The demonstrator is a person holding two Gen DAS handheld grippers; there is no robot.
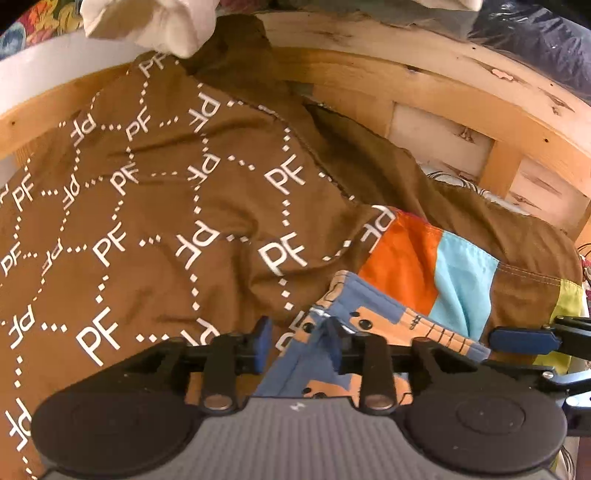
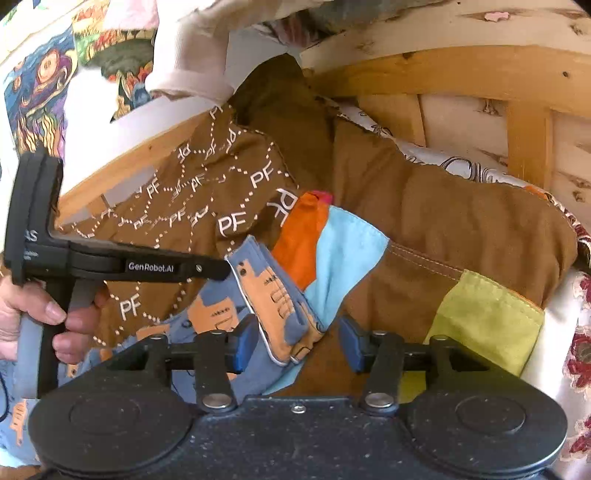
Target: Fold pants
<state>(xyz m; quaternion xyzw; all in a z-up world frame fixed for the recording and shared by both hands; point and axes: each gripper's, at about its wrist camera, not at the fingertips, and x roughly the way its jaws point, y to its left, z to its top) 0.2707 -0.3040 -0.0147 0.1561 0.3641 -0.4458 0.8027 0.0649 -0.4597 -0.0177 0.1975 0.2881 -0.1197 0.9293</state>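
The brown pants (image 1: 155,206) with white "PF" print lie crumpled on the bed, with orange, light-blue and yellow patches (image 1: 436,273). They also show in the right wrist view (image 2: 424,229). A blue garment with orange prints (image 1: 373,325) lies on top of them. My left gripper (image 1: 299,343) is open, with the blue garment's edge between its pads. In the right wrist view the left gripper (image 2: 225,267) reaches in from the left, its tips at the blue garment (image 2: 273,295). My right gripper (image 2: 299,341) is open around the lower fold of that garment.
A wooden bed frame (image 1: 424,85) curves behind the clothes. A white cloth (image 1: 155,22) hangs at the top left. Patterned bedding (image 2: 40,85) lies left and a floral sheet (image 2: 580,332) right. The right gripper's blue pad (image 1: 521,341) shows at the left view's right edge.
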